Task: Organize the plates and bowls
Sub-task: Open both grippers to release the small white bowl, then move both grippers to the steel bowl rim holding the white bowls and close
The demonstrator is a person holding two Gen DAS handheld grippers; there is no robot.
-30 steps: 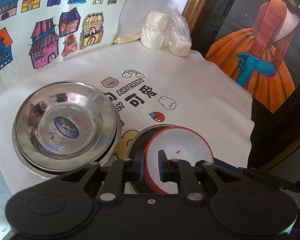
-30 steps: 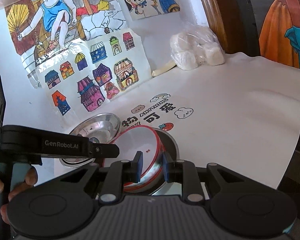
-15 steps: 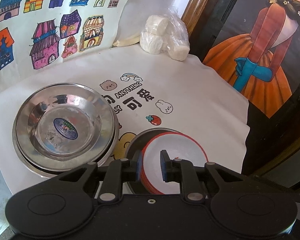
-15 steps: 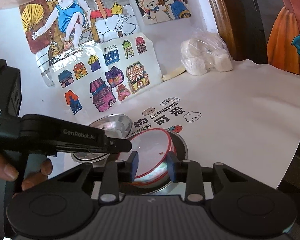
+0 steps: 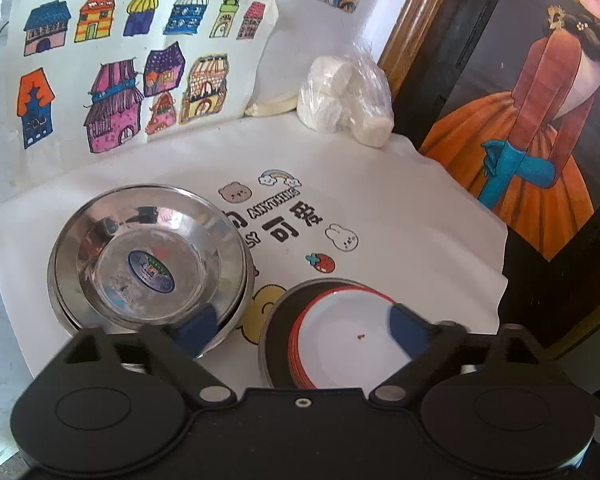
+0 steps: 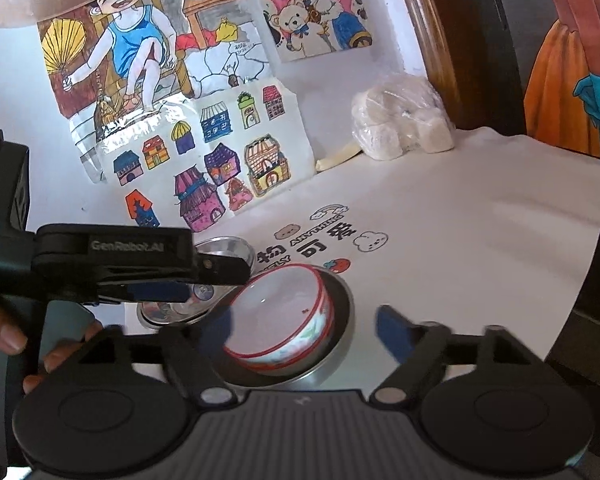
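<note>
A white bowl with a red rim sits inside a dark steel bowl near the front of the white cloth. Left of it, stacked steel plates carry a blue sticker. My left gripper hangs just above the white bowl; its jaws are opening wide, with the bowl's near rim between them, untouched. My right gripper is also opening, its blue pads either side of the same bowl without pressing on it. In the right wrist view, one of the left tool's black fingers crosses over the plates.
A plastic bag of white lumps lies at the back by a wooden frame. Coloured drawings lean against the wall. The cloth's right edge drops off beside a dark panel. A hand holds the left tool.
Both grippers were shut on the white bowl's rim and have now spread wide, letting it go. The bowl rests lower in the steel bowl. The right view has drawn back slightly.
</note>
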